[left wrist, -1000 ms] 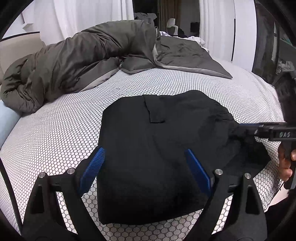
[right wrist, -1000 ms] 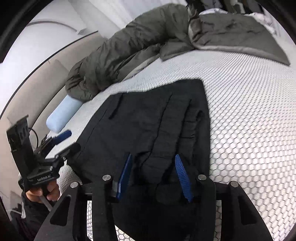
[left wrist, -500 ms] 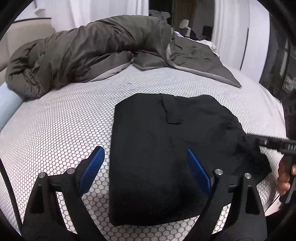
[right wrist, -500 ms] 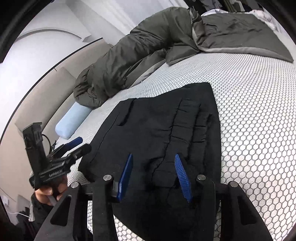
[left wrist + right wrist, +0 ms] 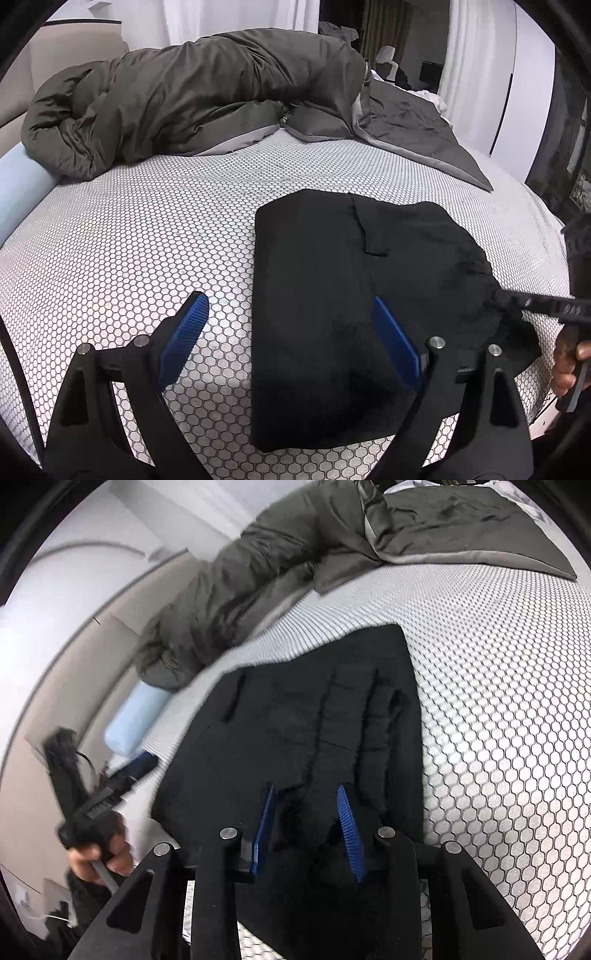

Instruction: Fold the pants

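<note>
Black pants [image 5: 332,277] lie folded into a rough rectangle on the bed, the waistband end bunched at the right. My left gripper [image 5: 288,302] hovers open over the fold's near left edge, one finger above bare mattress, the other above the cloth. My right gripper [image 5: 306,790] sits low over the gathered waistband of the pants [image 5: 295,720]. Its jaws are closing with a ridge of black fabric between them, and the pads do not clearly press on it. The left wrist view shows the right gripper [image 5: 535,306] reaching in from the right edge.
A white honeycomb-patterned mattress [image 5: 129,240] carries the pants. A grey-green duvet [image 5: 184,103] is heaped along the far side. A pale blue bolster [image 5: 18,184] lies at the left by the headboard. A hand [image 5: 565,365] holds the right gripper near the bed's edge.
The right gripper's jaws have narrowed around the waistband fabric. The left gripper has rolled, so the pants sit further right in its view; its jaws stay wide.
</note>
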